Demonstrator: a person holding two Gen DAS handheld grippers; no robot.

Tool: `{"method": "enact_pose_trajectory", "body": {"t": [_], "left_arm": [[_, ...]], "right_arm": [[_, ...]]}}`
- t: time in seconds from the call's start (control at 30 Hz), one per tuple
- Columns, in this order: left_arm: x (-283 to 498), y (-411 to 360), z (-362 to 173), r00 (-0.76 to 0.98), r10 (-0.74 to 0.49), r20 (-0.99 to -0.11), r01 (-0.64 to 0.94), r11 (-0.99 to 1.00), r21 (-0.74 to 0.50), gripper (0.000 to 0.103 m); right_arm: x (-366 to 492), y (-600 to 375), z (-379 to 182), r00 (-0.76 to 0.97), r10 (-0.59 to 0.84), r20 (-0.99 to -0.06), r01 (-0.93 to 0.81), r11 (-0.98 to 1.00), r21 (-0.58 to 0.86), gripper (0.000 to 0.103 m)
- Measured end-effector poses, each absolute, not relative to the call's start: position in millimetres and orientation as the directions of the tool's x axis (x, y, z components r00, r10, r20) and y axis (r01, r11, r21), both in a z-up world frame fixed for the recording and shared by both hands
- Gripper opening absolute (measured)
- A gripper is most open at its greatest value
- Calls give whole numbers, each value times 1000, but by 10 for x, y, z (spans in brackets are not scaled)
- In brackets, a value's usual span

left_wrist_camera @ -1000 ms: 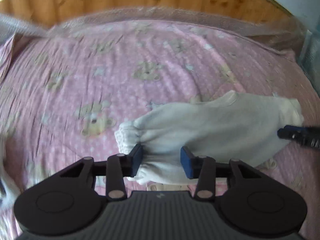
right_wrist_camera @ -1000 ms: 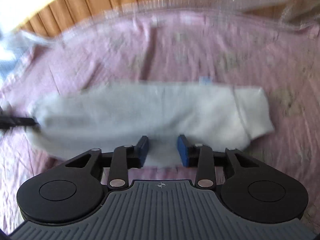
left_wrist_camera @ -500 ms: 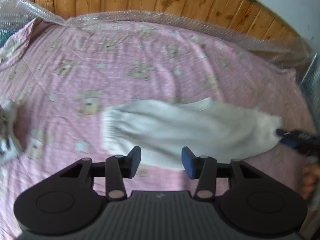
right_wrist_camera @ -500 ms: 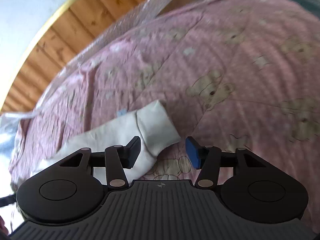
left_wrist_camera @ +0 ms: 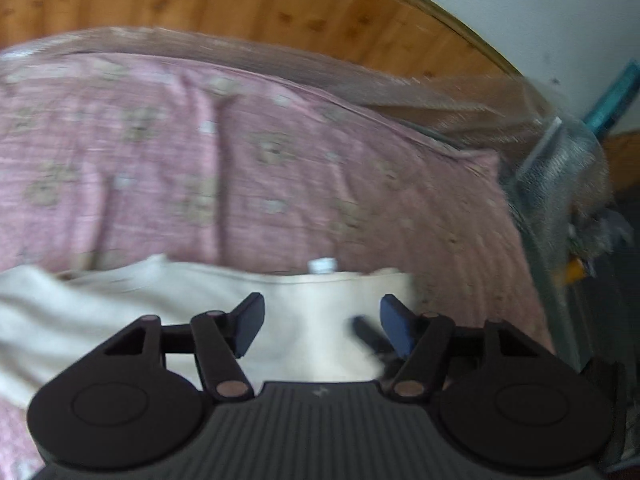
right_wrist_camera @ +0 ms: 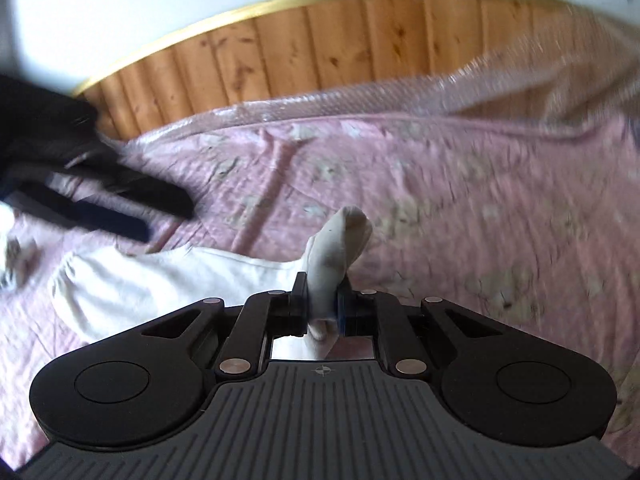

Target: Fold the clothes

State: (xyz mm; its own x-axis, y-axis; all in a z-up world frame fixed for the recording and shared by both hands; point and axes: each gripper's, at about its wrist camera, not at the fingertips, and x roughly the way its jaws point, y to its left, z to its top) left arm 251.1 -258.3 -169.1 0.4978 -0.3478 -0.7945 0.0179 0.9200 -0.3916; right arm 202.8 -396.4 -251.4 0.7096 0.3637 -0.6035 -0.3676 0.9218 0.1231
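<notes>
My tongs over the white garment (left_wrist_camera: pixel 120 312) on the pink sheet (left_wrist_camera: pixel 240 168).
My right gripper (right_wrist_camera: pixel 322 305) pinches its cuff (right_wrist_camera: pixel 340 240), seen only in the right view; my left gripper (left_wrist_camera: pixel 320 322) is spread.

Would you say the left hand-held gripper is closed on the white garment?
No, the left hand-held gripper is open, its fingers apart above the white garment.

No legible txt, labels or nos. anywhere; tag on the white garment (left_wrist_camera: pixel 322 266) too blurred.
</notes>
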Motion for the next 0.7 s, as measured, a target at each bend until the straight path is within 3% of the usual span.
{"method": "enact_pose_trajectory", "body": {"t": [0.1, 0.17, 0.2, 0.27, 0.3, 0.33, 0.47, 0.53, 0.7], "left_arm": [[2654, -2724, -1823, 465, -345, -815, 65, 932, -357, 66], [2723, -2721, -1919, 441, -308, -843, 69, 948, -310, 38], [2759, -2662, -1960, 420, -296, -858, 55, 952, -301, 14], [2772, -2444, -1975, 419, -294, -859, 21, 949, -315, 13], [2756, -2305, -1964, 426, -301, -853, 9, 944, -329, 13], [2736, -2159, -1955, 430, -309, -848, -4, 939, -344, 13], [2674, -1659, -2057, 422, -355, -834, -58, 908, -415, 14], [2664, -1516, -2155, 427, -357, -831, -87, 898, -431, 17], [2637, -1362, -2292, 459, -270, -846, -128, 923, -364, 28]], "right_arm": [[1933, -3716, -2470, 725, 354, -591, -423, 906, 24, 11], [1859, -3604, -2447, 727, 374, -576, -458, 889, -1, 11], [1826, -3571, -2446, 717, 402, -569, -484, 875, 8, 13], [1755, -3520, -2439, 697, 454, -555, -529, 848, 29, 35], [1712, -3541, -2419, 692, 476, -544, -541, 840, 47, 52], [1673, -3574, -2392, 687, 496, -531, -548, 834, 71, 54], [1757, -3754, -2222, 670, 548, -502, -481, 834, 268, 41], [1901, -3664, -2247, 640, 552, -534, -451, 833, 320, 17], [2175, -3184, -2669, 501, 518, -693, -483, 832, 272, 12]]}}
